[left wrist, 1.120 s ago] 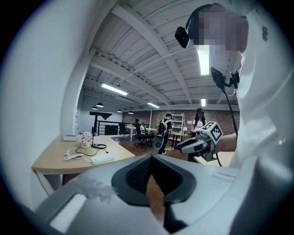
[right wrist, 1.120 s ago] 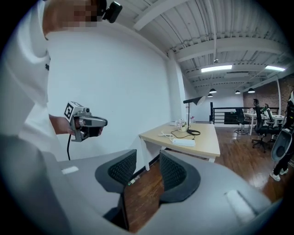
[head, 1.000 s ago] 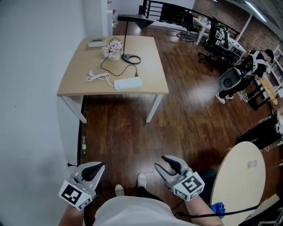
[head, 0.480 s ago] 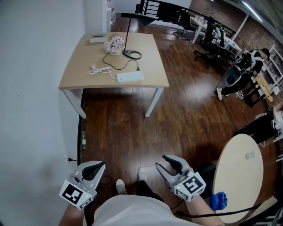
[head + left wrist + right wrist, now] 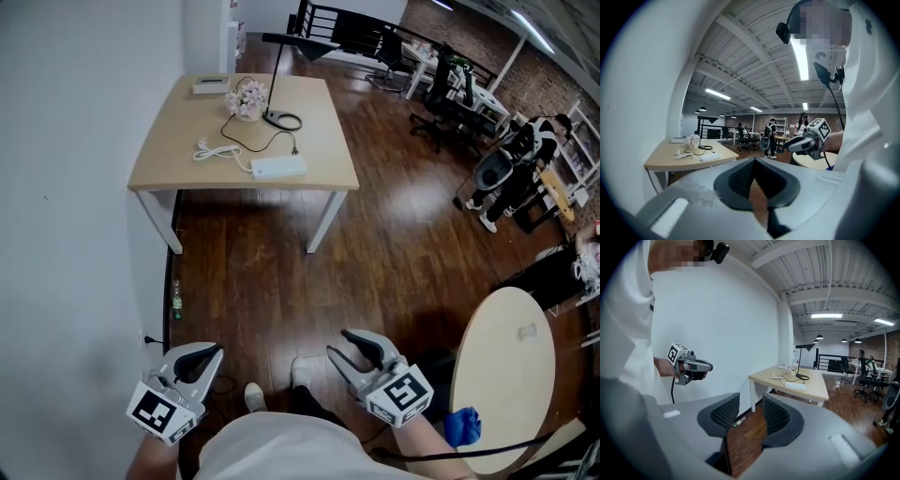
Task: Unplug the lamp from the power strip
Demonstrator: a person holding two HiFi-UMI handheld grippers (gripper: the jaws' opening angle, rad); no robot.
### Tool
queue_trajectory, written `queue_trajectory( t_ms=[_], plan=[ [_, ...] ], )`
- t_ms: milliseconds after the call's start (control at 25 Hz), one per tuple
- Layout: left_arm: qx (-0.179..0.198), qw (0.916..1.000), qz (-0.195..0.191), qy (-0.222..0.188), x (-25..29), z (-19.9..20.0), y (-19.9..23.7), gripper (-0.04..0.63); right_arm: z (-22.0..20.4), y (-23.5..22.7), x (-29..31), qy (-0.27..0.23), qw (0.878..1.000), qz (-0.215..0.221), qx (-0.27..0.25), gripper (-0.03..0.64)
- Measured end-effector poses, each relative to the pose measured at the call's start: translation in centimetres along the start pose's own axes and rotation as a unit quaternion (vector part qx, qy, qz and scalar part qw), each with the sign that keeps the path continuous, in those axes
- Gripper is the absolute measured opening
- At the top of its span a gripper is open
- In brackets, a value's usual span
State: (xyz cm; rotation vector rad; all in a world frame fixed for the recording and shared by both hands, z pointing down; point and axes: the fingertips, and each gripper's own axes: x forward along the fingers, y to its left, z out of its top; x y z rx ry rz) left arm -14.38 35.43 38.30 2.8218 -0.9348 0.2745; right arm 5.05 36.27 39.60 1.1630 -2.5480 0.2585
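Far ahead, a black desk lamp (image 5: 281, 75) stands on a light wooden table (image 5: 173, 127), its black cord running to a white power strip (image 5: 278, 167) near the table's front edge. A coiled white cable (image 5: 214, 150) lies beside the strip. Both grippers are low and close to my body, well short of the table. My left gripper (image 5: 208, 351) is shut with nothing in it. The right gripper (image 5: 337, 343) is open and empty. From the right gripper view the power strip (image 5: 795, 386) looks small and distant.
A pot of pale flowers (image 5: 248, 97) and a white box (image 5: 210, 86) sit at the table's back. A white wall (image 5: 75, 187) runs along the left. A round pale table (image 5: 511, 375) stands at right. Office chairs (image 5: 459, 94) stand beyond over dark wood floor (image 5: 394, 216).
The head view has shifted slightly, so the table sits a little higher and further right in frame. Both grippers hold the same pose near my body.
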Motion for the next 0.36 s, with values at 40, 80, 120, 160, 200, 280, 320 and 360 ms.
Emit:
queue_trajectory(
  t_ms=[40, 80, 120, 160, 200, 280, 320, 360],
  plan=[
    [0.001, 1.0000, 0.000, -0.001, -0.07, -0.03, 0.07, 0.006, 0.02, 0.06, 0.07, 0.001, 1.000, 0.000, -0.001, 0.156],
    [0.001, 1.0000, 0.000, -0.001, -0.12, -0.08, 0.12, 0.006, 0.02, 0.12, 0.14, 0.001, 1.000, -0.001, -0.002, 0.156],
    [0.002, 1.0000, -0.001, -0.002, -0.18, -0.14, 0.17, 0.006, 0.03, 0.18, 0.23, 0.001, 1.000, -0.001, -0.003, 0.156],
    [0.002, 1.0000, -0.001, -0.002, -0.26, -0.22, 0.22, 0.006, 0.05, 0.25, 0.33, 0.001, 1.000, -0.001, -0.004, 0.156],
    [0.002, 1.0000, -0.001, -0.001, -0.34, -0.29, 0.28, 0.006, 0.07, 0.33, 0.43, 0.001, 1.000, 0.000, -0.005, 0.156],
    [0.001, 1.0000, -0.001, 0.000, -0.43, -0.42, 0.41, 0.006, 0.06, 0.47, 0.57, 0.002, 1.000, 0.000, -0.006, 0.156],
    [0.001, 1.0000, -0.001, 0.000, -0.45, -0.45, 0.47, 0.006, 0.05, 0.51, 0.62, 0.003, 1.000, 0.000, -0.006, 0.155],
    [0.001, 1.0000, -0.001, 0.000, -0.45, -0.49, 0.53, 0.006, 0.03, 0.56, 0.66, 0.003, 1.000, 0.000, -0.007, 0.155]
  ],
)
